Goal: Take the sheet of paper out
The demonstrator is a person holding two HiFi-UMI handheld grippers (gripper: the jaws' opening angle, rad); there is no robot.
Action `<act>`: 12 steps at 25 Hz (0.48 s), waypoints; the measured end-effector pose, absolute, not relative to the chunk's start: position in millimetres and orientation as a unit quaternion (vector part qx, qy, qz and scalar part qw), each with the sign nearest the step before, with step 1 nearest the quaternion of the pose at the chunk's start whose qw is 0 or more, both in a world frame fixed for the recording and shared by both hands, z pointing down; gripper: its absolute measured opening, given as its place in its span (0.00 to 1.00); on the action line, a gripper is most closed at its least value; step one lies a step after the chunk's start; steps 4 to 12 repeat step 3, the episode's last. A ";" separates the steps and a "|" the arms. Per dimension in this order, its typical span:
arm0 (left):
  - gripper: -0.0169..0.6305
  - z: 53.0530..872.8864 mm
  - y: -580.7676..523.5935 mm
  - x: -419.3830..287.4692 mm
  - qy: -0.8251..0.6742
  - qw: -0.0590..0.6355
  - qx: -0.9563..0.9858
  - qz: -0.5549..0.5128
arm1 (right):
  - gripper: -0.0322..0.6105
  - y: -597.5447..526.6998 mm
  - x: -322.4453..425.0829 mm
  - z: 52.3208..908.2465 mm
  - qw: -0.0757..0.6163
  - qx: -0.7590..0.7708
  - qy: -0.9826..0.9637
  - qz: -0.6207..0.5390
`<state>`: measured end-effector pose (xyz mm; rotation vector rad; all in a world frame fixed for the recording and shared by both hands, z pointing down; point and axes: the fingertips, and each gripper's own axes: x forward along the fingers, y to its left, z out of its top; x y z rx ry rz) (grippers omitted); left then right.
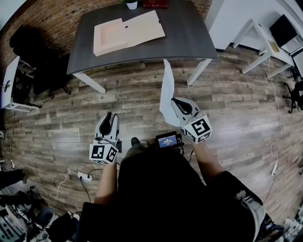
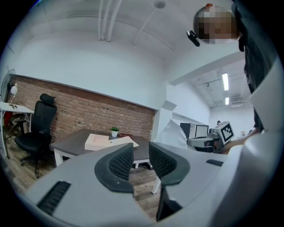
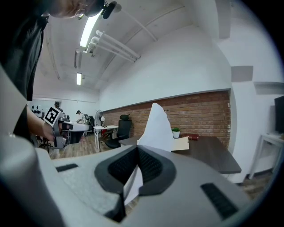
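Observation:
A white sheet of paper (image 1: 166, 90) stands upright in the air over the wooden floor, short of the dark table (image 1: 184, 42). My right gripper (image 1: 174, 100) is shut on the sheet's lower edge; in the right gripper view the paper (image 3: 156, 126) rises from between the closed pads (image 3: 148, 165). A tan folder (image 1: 128, 33) lies open on the table. My left gripper (image 1: 108, 116) hangs to the left over the floor, jaws a little apart with nothing between them (image 2: 141, 156). The left gripper view also shows the paper (image 2: 175, 133) and the folder (image 2: 104, 141).
A small potted plant (image 1: 132, 4) and a red book (image 1: 155, 4) sit at the table's far edge. A black office chair (image 1: 28, 47) and a white desk (image 1: 9, 82) stand left, another white desk (image 1: 265, 42) right. A power strip (image 1: 85, 177) lies on the floor.

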<state>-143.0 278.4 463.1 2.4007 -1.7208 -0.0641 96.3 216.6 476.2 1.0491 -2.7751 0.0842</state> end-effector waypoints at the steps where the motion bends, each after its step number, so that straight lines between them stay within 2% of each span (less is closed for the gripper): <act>1: 0.19 462.9 278.3 -142.6 -0.581 0.095 0.808 -0.022 | 0.06 215.3 98.3 476.4 0.087 0.353 -0.931 0.028; 12: 0.19 462.8 278.0 -141.7 -0.583 0.097 0.806 -0.023 | 0.06 212.5 102.6 476.7 0.087 0.355 -0.930 0.028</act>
